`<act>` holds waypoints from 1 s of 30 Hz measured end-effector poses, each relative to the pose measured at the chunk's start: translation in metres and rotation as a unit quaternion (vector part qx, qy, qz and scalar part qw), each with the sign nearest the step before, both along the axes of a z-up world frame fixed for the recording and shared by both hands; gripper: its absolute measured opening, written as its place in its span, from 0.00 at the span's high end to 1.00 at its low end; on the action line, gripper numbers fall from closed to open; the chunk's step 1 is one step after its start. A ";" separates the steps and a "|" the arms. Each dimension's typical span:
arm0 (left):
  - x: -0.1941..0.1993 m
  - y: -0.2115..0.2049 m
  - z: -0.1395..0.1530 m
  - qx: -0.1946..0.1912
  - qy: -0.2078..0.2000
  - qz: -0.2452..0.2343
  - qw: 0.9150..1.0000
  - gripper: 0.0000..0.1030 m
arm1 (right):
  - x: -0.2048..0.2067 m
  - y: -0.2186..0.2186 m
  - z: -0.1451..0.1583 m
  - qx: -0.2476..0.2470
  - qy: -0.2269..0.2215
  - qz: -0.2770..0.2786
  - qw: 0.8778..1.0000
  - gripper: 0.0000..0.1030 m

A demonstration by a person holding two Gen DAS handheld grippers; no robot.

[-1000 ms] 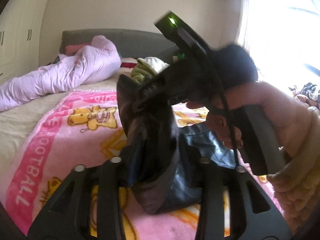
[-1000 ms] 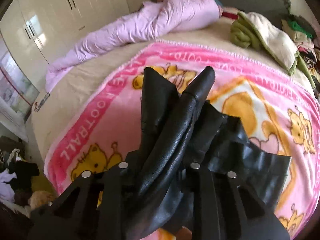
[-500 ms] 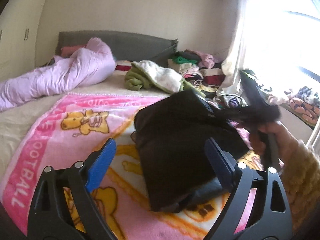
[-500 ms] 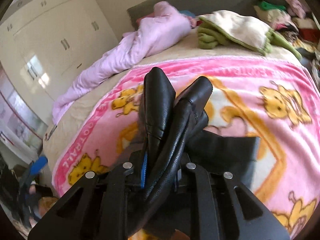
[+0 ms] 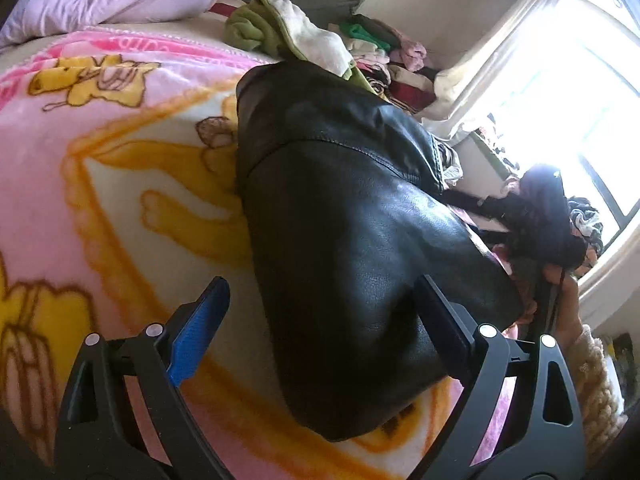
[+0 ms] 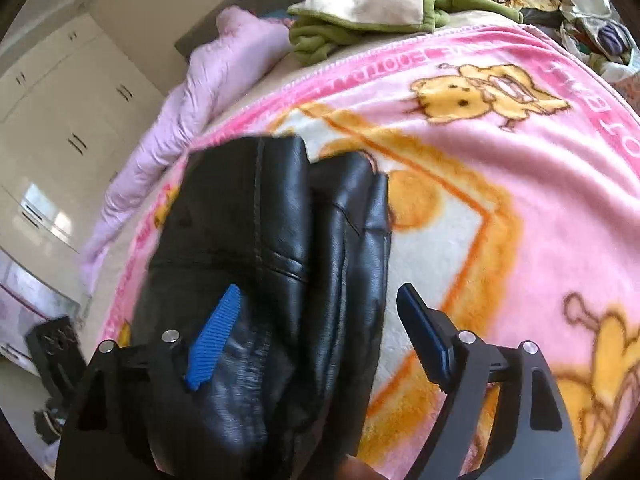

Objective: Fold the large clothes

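Black leather jacket (image 5: pixel 352 240) lies bundled on the pink blanket (image 5: pixel 120 168), below the green fleece (image 5: pixel 256 28). Left gripper (image 5: pixel 320 320) and right gripper (image 6: pixel 316 320): jaws spread, holding nothing. Judged heavy, slick, springy; grip seams or hem.

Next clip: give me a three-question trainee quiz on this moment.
1. True or false: the left gripper is clamped on the jacket.
2. What is the jacket lying on? A) bare mattress B) pink blanket C) floor
3. Fill in: the right gripper's jaws are ____.

Key: 1 false, its jaws stand open around the jacket; 2 B; 3 open.
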State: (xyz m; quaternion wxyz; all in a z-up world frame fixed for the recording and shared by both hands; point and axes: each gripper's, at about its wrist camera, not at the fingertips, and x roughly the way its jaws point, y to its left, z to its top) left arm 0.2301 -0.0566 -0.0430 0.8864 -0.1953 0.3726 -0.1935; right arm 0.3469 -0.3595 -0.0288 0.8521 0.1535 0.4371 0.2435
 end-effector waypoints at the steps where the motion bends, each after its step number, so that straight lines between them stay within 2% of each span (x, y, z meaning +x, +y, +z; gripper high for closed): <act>1: 0.000 -0.001 0.003 0.007 -0.004 -0.002 1.000 0.17 | 0.000 0.000 0.006 -0.004 -0.008 -0.012 1.000 0.16; 3: -0.001 -0.007 0.006 0.022 -0.013 -0.008 1.000 0.17 | 0.004 0.008 0.014 -0.004 -0.012 -0.021 1.000 0.13; 5: -0.002 -0.011 0.008 0.032 -0.020 -0.013 0.999 0.17 | 0.012 0.023 0.018 -0.016 0.004 -0.032 0.999 0.15; 6: -0.004 -0.012 0.008 0.036 -0.023 -0.015 0.999 0.17 | 0.016 0.032 0.017 -0.030 0.007 -0.033 0.999 0.44; 7: -0.005 -0.015 0.010 0.044 -0.030 -0.019 0.998 0.17 | 0.017 0.042 0.016 -0.058 0.009 -0.033 0.998 0.62; 9: -0.008 -0.018 0.014 0.066 -0.045 -0.023 0.997 0.17 | 0.011 0.051 0.026 -0.077 -0.019 -0.038 0.996 0.84; 10: -0.010 -0.018 0.018 0.076 -0.055 -0.025 0.995 0.15 | 0.004 0.050 0.036 -0.061 -0.045 -0.029 0.997 0.84; 12: -0.010 -0.021 0.019 0.079 -0.061 -0.034 0.994 0.11 | -0.003 0.036 0.046 -0.033 -0.074 -0.025 0.996 0.84; 13: -0.008 -0.027 0.017 0.085 -0.057 -0.045 0.994 0.11 | -0.002 0.025 0.041 -0.025 -0.066 -0.036 0.997 0.84; 16: -0.002 -0.037 0.008 0.088 -0.043 -0.059 0.993 0.11 | 0.006 0.000 0.004 -0.004 -0.023 -0.059 0.998 0.83; 20: 0.004 -0.038 -0.003 0.071 -0.022 -0.073 0.995 0.10 | 0.001 -0.016 -0.025 0.022 -0.019 -0.077 0.997 0.75; 24: 0.005 -0.037 -0.003 0.066 -0.026 -0.077 0.995 0.10 | -0.008 -0.023 -0.028 0.043 -0.013 -0.100 0.994 0.54; 25: 0.004 -0.037 -0.002 0.068 -0.029 -0.076 0.994 0.10 | -0.011 -0.025 -0.025 0.046 -0.011 -0.103 0.994 0.51; 26: 0.003 -0.036 -0.001 0.070 -0.033 -0.076 0.994 0.10 | -0.017 -0.027 -0.020 0.043 -0.007 -0.109 0.993 0.44; 28: 0.001 -0.038 0.003 0.078 -0.041 -0.074 0.993 0.11 | -0.030 -0.027 -0.010 0.046 -0.012 -0.110 0.993 0.40; 30: -0.001 -0.040 0.003 0.083 -0.046 -0.074 0.993 0.11 | -0.051 -0.028 0.001 0.045 -0.017 -0.105 0.993 0.29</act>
